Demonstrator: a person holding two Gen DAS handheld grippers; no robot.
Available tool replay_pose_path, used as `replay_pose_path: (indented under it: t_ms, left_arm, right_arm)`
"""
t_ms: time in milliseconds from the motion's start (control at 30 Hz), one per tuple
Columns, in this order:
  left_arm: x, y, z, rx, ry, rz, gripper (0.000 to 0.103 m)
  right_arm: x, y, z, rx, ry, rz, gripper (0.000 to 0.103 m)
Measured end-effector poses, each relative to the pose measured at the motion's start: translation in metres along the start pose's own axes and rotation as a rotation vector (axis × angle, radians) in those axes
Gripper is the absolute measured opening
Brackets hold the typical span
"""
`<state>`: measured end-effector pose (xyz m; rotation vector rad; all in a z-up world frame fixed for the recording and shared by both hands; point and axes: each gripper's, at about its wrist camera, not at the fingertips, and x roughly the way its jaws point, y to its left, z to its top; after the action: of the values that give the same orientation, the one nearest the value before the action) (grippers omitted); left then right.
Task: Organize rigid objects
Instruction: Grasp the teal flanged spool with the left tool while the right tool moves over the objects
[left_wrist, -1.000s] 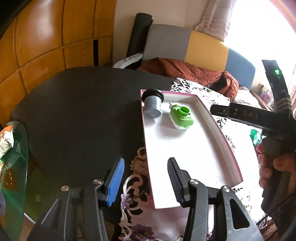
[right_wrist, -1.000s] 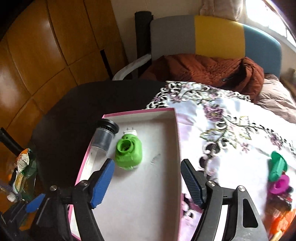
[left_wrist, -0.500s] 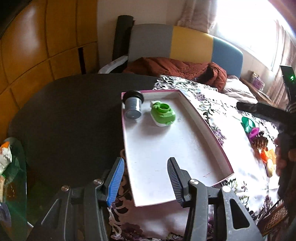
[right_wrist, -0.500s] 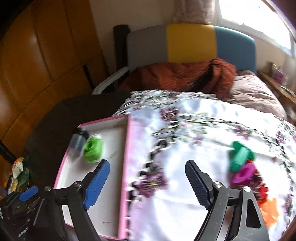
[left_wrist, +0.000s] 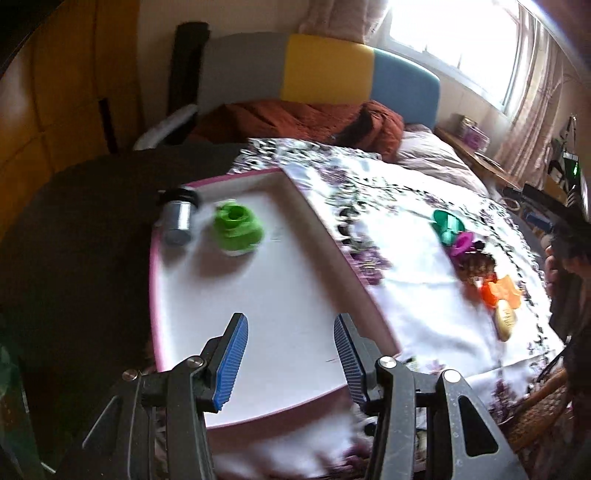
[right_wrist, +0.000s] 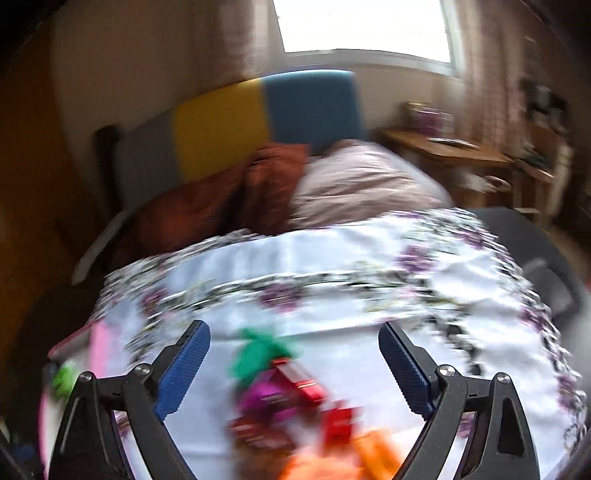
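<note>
Floral cloth (left_wrist: 406, 258) now filling my right view: I am swinging the right gripper (right_wrist: 293, 350), jaws apart and empty, from the tray (left_wrist: 317, 236) toward the toy pile (right_wrist: 295, 398), left gripper (left_wrist: 290, 343) gaping too.

Place: I read this as a home, a bedroom or living room.
Seating: a sofa or daybed back (left_wrist: 325, 81) in grey, yellow and blue panels, with a rust-brown blanket (left_wrist: 303, 118) and a pale pillow (right_wrist: 362, 181) heaped on it.
Window: bright window (right_wrist: 362, 26) with sheer curtains (left_wrist: 532, 96).
Walls: wood panelling (left_wrist: 74, 92) on my left.
Counter: a dark round counter (left_wrist: 74, 236) under a floral cloth (left_wrist: 406, 258).
Furniture: a small wooden side table (right_wrist: 443, 151).
</note>
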<state>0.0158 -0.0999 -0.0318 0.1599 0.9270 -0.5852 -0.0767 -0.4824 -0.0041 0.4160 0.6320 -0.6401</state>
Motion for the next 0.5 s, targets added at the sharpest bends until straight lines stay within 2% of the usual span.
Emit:
replay_pose_path:
  t_ms: [67, 133, 200, 300, 500]
  left_arm:
    - [0.007, -0.016, 0.007, 0.027, 0.013, -0.032, 0.049]
    - [0.015, -0.031, 0.013, 0.052, 0.026, -0.052, 0.049]
    - [0.028, -0.048, 0.019, 0.068, 0.060, -0.101, 0.049]
    - [0.046, -0.072, 0.028, 0.088, 0.100, -0.150, 0.049]
    - [0.078, -0.113, 0.054, 0.143, 0.131, -0.192, 0.047]
  right_arm:
    - [0.007, -0.033, -0.002, 0.095, -0.010, -0.048, 0.093]
    - [0.013, -0.053, -0.002, 0.188, 0.021, -0.075, 0.093]
    - [0.014, -0.070, 0.001, 0.280, 0.021, -0.040, 0.093]
    - [0.018, -0.071, -0.001, 0.291, 0.048, -0.034, 0.094]
    - [0.026, -0.067, -0.002, 0.292, 0.090, 0.006, 0.094]
